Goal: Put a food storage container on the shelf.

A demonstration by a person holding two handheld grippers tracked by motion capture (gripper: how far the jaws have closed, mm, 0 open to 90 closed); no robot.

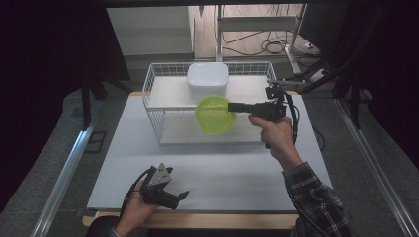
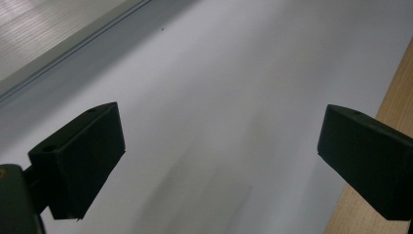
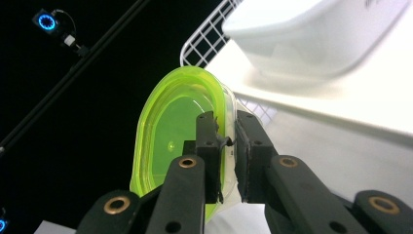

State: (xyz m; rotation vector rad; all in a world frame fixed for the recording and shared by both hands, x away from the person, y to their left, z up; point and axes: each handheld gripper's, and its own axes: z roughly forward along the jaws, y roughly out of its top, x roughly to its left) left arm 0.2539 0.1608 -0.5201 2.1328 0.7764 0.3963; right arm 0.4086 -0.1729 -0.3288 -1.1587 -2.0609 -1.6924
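Observation:
A round lime-green container (image 1: 214,115) with a clear body hangs in front of the white wire rack (image 1: 154,94), tilted on its side. My right gripper (image 1: 232,106) is shut on its rim; in the right gripper view the two jaws pinch the edge of the green container (image 3: 168,141) between them, my right gripper (image 3: 226,146) pointing toward the rack. A white lidded box (image 1: 207,79) sits on the rack's upper shelf, also seen as the white box (image 3: 311,34). My left gripper (image 1: 182,196) rests low near the table's front edge, open and empty (image 2: 219,161).
The white table mat (image 1: 207,173) lies on a wooden table whose edge (image 2: 389,97) shows at the right of the left gripper view. The rack's lower shelf (image 1: 197,133) is bare. Dark curtains, metal rails and cables surround the table.

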